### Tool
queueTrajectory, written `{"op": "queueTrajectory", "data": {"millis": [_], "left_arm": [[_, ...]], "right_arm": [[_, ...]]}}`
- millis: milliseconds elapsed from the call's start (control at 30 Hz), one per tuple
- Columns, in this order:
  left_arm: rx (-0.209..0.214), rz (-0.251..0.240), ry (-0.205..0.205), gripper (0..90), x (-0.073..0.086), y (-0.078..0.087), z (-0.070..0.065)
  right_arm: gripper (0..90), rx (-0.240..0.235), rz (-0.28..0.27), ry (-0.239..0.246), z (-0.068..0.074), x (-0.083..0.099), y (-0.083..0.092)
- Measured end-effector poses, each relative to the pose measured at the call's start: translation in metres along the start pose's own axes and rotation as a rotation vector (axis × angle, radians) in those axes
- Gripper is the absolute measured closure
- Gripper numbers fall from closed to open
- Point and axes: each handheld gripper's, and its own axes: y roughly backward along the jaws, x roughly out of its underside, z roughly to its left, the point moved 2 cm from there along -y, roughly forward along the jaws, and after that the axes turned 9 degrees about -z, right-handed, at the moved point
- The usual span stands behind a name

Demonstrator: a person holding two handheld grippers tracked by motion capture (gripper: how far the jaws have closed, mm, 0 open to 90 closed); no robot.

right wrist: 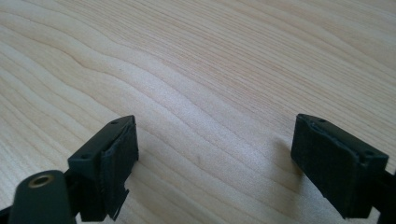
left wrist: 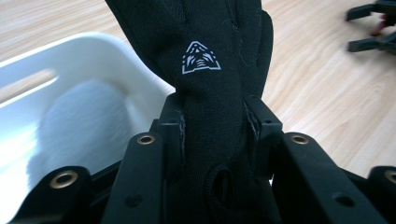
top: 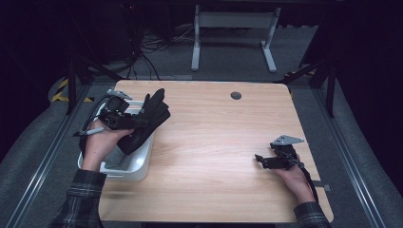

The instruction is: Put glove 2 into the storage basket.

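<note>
You are sitting at a wooden table (top: pixel 214 142), and your forearms are coming in from the bottom of the high view. At the left of that view your left gripper (top: pixel 127 119) is clenching a black glove (top: pixel 147 121), which is hanging above the right rim of a white bin (top: pixel 138 166) at the table's left edge. The glove is lying slantwise, its fingers pointing toward the upper right of the frame and its cuff drooping toward the bin. In the left gripper view the glove (left wrist: pixel 210 93) is filling the centre, pinched between the two black jaws, with a small white three-cornered logo (left wrist: pixel 201 58) facing the camera. The bin (left wrist: pixel 70 93) is showing blurred at the left of that view, and bare table is showing at the right. At the lower right of the high view your right gripper (top: pixel 266 160) is resting low over the table, well apart from the glove and the bin, pointing toward the left of the frame. In the right gripper view its jaws are standing wide apart and released, with only wood grain (right wrist: pixel 210 93) between them, one pad (right wrist: pixel 116 158) at lower left and the other at lower right.
</note>
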Motion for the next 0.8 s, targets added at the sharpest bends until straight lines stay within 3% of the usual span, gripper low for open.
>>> {"op": "queueTrajectory", "data": {"millis": [133, 400, 667, 800], "left_arm": [[-0.078, 0.026, 0.045, 65.8, 0.016, 0.01, 0.024], [-0.126, 0.043, 0.106, 65.7, 0.037, 0.008, 0.046], [-0.117, 0.07, 0.15, 64.3, 0.052, -0.002, 0.058], [-0.146, 0.08, 0.162, 57.1, 0.056, -0.006, 0.061]], "right_arm": [[15.5, 0.001, 0.0, 0.0, 0.0, 0.0, 0.0], [15.6, 0.001, 0.0, -0.001, 0.0, 0.0, 0.0], [15.6, 0.001, 0.0, -0.001, 0.0, 0.0, 0.0], [15.6, 0.001, 0.0, -0.002, 0.0, 0.0, 0.0]]}}
